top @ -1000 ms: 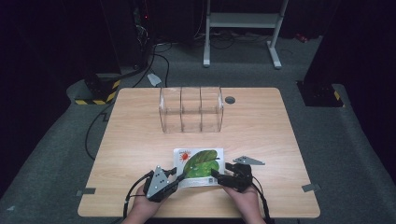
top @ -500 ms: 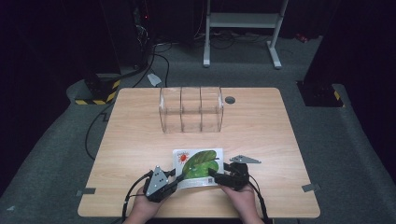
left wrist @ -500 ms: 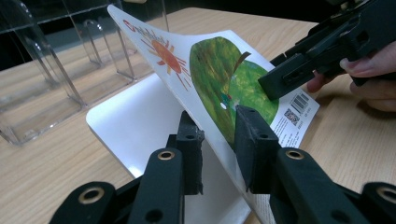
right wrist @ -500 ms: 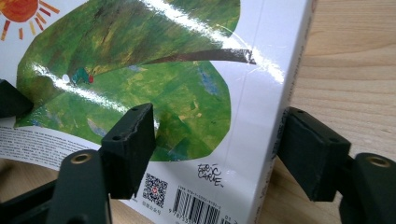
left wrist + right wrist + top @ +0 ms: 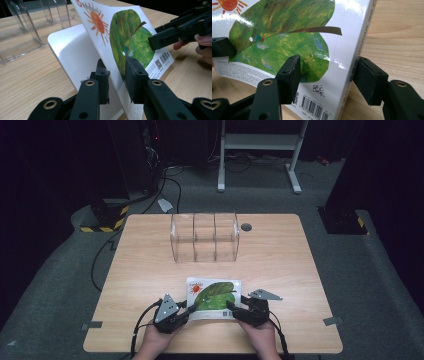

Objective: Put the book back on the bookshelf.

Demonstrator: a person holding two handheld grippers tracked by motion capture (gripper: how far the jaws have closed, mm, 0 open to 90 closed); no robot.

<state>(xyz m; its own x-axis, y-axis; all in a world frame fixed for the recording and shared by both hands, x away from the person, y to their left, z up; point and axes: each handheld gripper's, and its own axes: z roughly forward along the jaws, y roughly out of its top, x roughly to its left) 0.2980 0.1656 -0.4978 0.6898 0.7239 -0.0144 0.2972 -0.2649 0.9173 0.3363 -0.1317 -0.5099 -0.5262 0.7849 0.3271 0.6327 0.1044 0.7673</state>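
Observation:
A picture book [image 5: 215, 294] with a green leaf and an orange sun on its cover lies near the table's front edge. My left gripper [image 5: 189, 309] is shut on the near edge of the front cover [image 5: 125, 32] and holds it tilted up off the white page [image 5: 72, 52] beneath. At the book's right side my right gripper [image 5: 234, 309] straddles the spine corner [image 5: 359, 37]. Its jaws have just been closing, with one over the cover and one by the spine. A gap still shows at the cover-side pad [image 5: 292, 72].
A clear plastic organizer [image 5: 205, 237] with three compartments stands mid-table, behind the book. A round cable hole [image 5: 246, 227] sits just right of it. The wooden table [image 5: 285, 265] has bare room to both sides. Dark floor, cables and a stand lie beyond the far edge.

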